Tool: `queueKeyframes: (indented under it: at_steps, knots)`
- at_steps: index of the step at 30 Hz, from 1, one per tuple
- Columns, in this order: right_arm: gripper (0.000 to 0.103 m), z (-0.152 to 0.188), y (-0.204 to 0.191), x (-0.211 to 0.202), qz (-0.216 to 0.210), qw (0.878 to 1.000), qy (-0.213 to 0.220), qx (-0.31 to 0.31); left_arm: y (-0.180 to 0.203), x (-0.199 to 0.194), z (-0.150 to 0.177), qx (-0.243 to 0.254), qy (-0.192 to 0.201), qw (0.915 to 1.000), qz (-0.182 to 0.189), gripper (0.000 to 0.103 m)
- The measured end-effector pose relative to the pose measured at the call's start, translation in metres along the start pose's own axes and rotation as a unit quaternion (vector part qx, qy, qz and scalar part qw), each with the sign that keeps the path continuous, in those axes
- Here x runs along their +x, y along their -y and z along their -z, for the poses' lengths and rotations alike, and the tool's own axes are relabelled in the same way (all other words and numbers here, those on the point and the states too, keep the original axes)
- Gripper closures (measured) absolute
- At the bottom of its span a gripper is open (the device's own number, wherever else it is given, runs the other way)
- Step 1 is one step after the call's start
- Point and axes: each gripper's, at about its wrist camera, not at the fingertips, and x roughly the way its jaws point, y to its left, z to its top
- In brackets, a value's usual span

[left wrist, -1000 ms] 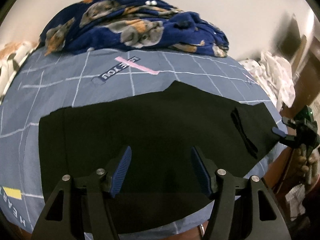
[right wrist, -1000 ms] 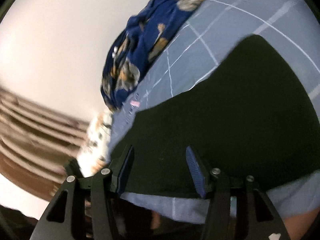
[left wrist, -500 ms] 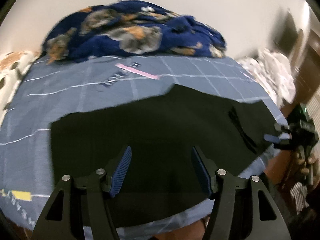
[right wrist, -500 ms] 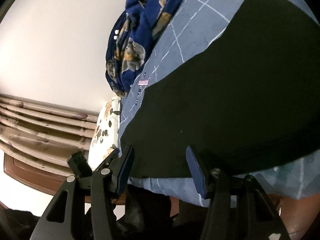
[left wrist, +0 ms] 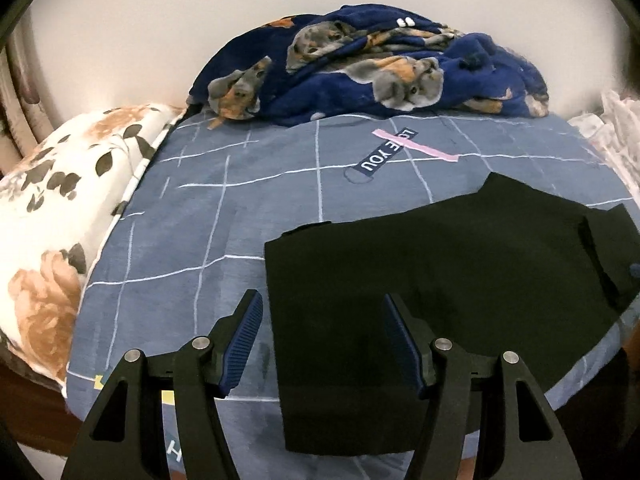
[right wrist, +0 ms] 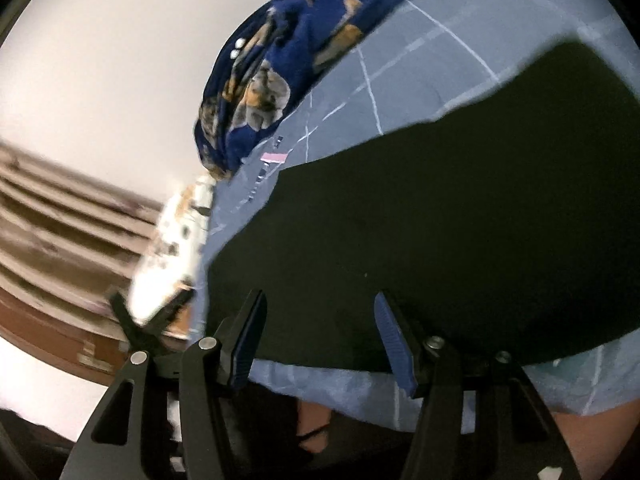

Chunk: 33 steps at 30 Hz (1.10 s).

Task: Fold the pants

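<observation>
Black pants point(left wrist: 440, 272) lie flat on a grey-blue grid bedsheet point(left wrist: 200, 220), reaching the bed's front edge. My left gripper point(left wrist: 322, 320) is open and empty, hovering over the pants' left edge near the front. My right gripper point(right wrist: 318, 322) is open and empty, tilted, just off the front edge of the pants point(right wrist: 440, 220) at the bed's edge. The left gripper's dark fingers point(right wrist: 132, 320) show at the left of the right wrist view.
A rumpled navy blanket with animal print point(left wrist: 380, 68) lies at the back against the wall. A floral pillow point(left wrist: 52, 208) lies at the left. White cloth point(left wrist: 616, 128) is at the far right. The sheet point(right wrist: 360, 384) hangs over the bed's front edge.
My left gripper has moved left, from over the middle of the pants to their left edge. The right wrist view has swung and tilted; the right gripper stays open by the front edge.
</observation>
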Motion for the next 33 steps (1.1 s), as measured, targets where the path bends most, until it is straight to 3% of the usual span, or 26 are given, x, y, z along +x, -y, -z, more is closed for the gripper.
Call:
queueKeyframes:
  at_steps: [5, 8, 12, 22, 28, 30, 33]
  knots:
    - [0.048, 0.008, -0.038, 0.016, 0.137, 0.984, 0.011, -0.11, 0.0, 0.003, -0.001, 0.007, 0.0, 0.9998, -0.016, 0.041]
    - [0.048, 0.015, -0.053, 0.032, 0.181, 0.971, -0.002, -0.155, -0.001, 0.005, 0.0, 0.008, -0.003, 0.9998, -0.019, 0.041]
    - [0.044, 0.022, -0.064, 0.049, 0.207, 0.961, -0.011, -0.185, -0.005, 0.009, 0.002, 0.003, -0.011, 0.9997, -0.023, 0.04]
    - [0.034, 0.038, -0.066, 0.08, 0.233, 0.949, -0.037, -0.208, -0.017, 0.018, 0.007, -0.016, -0.029, 0.999, -0.029, 0.036]
    - [0.011, 0.05, -0.074, 0.093, 0.246, 0.937, -0.043, -0.244, -0.021, 0.026, 0.009, -0.016, -0.045, 0.9984, -0.03, 0.034]
    - [0.002, 0.054, -0.077, 0.098, 0.252, 0.933, -0.047, -0.253, -0.027, 0.027, 0.01, -0.025, -0.047, 0.9985, -0.012, 0.034]
    - [0.0, 0.056, -0.077, 0.102, 0.259, 0.93, -0.052, -0.258, -0.048, 0.027, 0.011, -0.066, -0.048, 0.9961, 0.032, 0.034]
